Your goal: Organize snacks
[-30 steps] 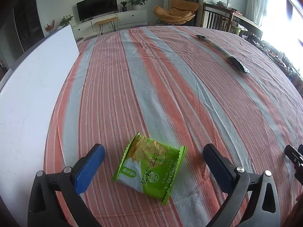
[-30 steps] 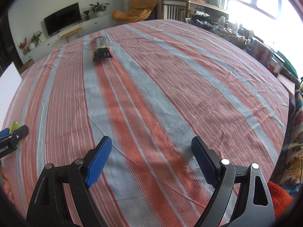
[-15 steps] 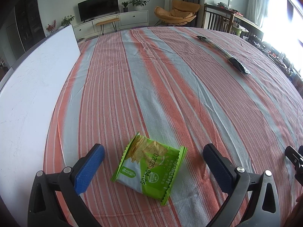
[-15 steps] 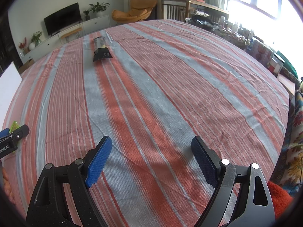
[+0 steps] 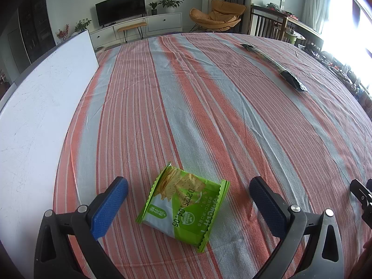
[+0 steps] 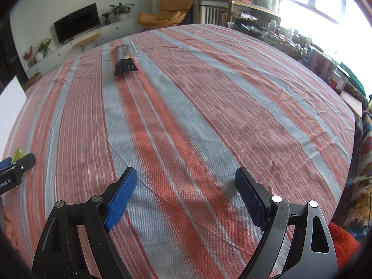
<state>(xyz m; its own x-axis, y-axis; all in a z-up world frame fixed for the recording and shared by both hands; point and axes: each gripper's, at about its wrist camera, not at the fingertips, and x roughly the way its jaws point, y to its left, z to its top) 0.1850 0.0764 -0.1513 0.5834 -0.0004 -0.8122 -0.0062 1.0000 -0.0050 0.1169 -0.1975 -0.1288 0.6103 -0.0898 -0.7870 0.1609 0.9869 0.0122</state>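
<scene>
A green cracker packet [image 5: 183, 203] lies flat on the striped tablecloth [image 5: 186, 107], between the blue pads of my left gripper [image 5: 188, 186]. That gripper is open and its pads stand clear of the packet on both sides. A long dark snack packet [image 5: 275, 66] lies far off at the back right; in the right wrist view the dark packet [image 6: 123, 60] lies far ahead to the left. My right gripper [image 6: 186, 177] is open over bare cloth with nothing between its fingers. A sliver of the green packet [image 6: 17, 154] shows at that view's left edge, behind the left gripper's fingertip [image 6: 26, 160].
A white board [image 5: 39, 107] covers the table's left side. The cloth's right edge [image 6: 351, 125] drops off beside a patterned seat and cluttered shelves. A TV stand, plants and an orange chair stand beyond the table's far end.
</scene>
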